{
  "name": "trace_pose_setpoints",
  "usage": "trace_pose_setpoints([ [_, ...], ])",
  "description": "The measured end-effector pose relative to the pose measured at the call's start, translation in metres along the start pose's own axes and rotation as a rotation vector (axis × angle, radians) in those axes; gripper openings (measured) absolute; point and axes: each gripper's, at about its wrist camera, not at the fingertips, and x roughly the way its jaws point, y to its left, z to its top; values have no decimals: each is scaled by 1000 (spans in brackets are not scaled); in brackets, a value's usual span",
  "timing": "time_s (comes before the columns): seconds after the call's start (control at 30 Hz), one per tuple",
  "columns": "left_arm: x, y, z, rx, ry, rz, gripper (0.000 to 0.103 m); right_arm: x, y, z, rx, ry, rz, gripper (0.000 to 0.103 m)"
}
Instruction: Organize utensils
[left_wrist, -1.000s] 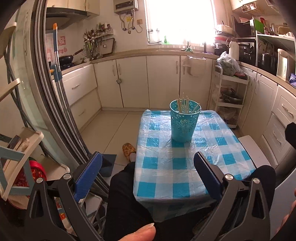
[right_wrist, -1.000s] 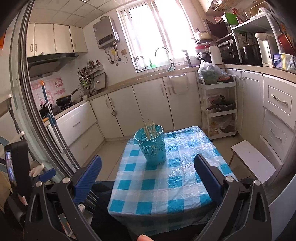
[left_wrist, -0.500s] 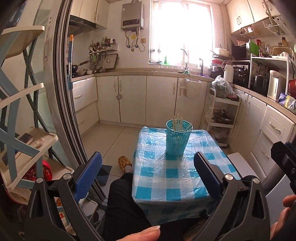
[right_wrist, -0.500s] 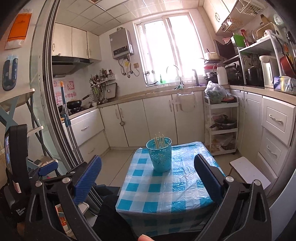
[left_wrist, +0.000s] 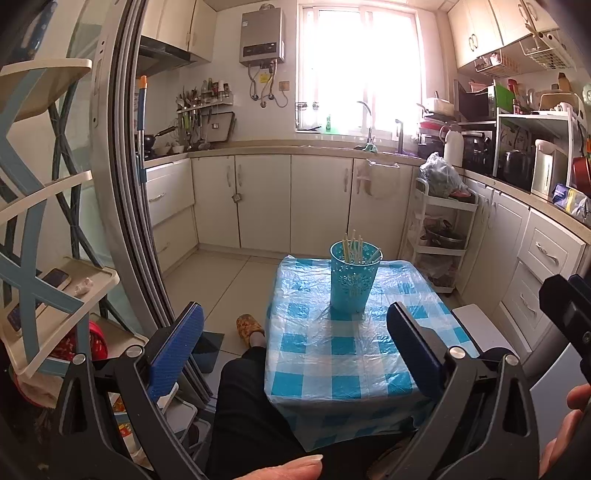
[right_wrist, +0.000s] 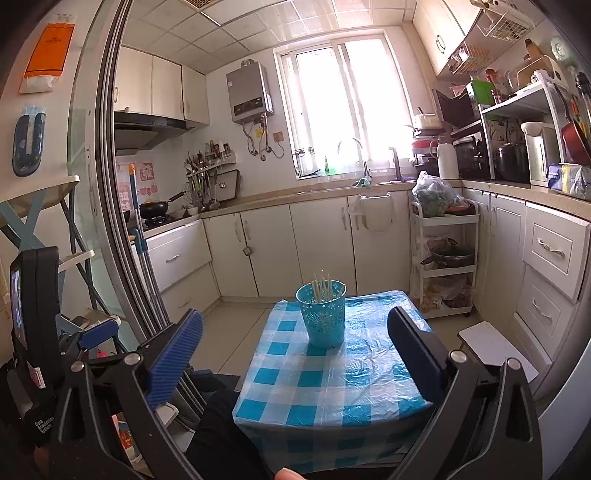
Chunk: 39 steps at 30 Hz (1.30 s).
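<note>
Left wrist view shows a teal cup (left_wrist: 354, 278) standing upright toward the far edge of the surface (left_wrist: 347, 354), with a bundle of pale chopsticks (left_wrist: 352, 245) standing in it, leaning a little apart. The chopsticks look light, thin and stiff, and probably smooth enough to slip or roll; a pinch across the upper shafts, above the rim, seems the safest hold. The cup appears to be perforated plastic, likely light and easy to tip if a stick drags against its rim.

A thin, wrinkled plastic sheet covers the checked cloth, so the cup may slide on it. Apart from the cup, nothing else lies on the surface, leaving open room in front and to both sides; its near edge sits just past the person's lap.

Both the left gripper (left_wrist: 295, 332) and the right gripper (right_wrist: 295, 336) hang short of the near edge, jaws spread wide and holding nothing, well apart from the cup.
</note>
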Motion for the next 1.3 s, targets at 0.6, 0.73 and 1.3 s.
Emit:
trace_pose_setpoints([
  [0.6, -8, 2, -2, -10, -11, 1, 95, -4, 5, -1, -11, 0, 7, 96],
  [0.73, -8, 3, -2, -10, -11, 2, 95, -5, 5, -2, -17, 2, 11, 96],
  [1.3, -8, 3, -2, -10, -12, 2, 95, -5, 6, -1, -20, 12, 19, 96],
])
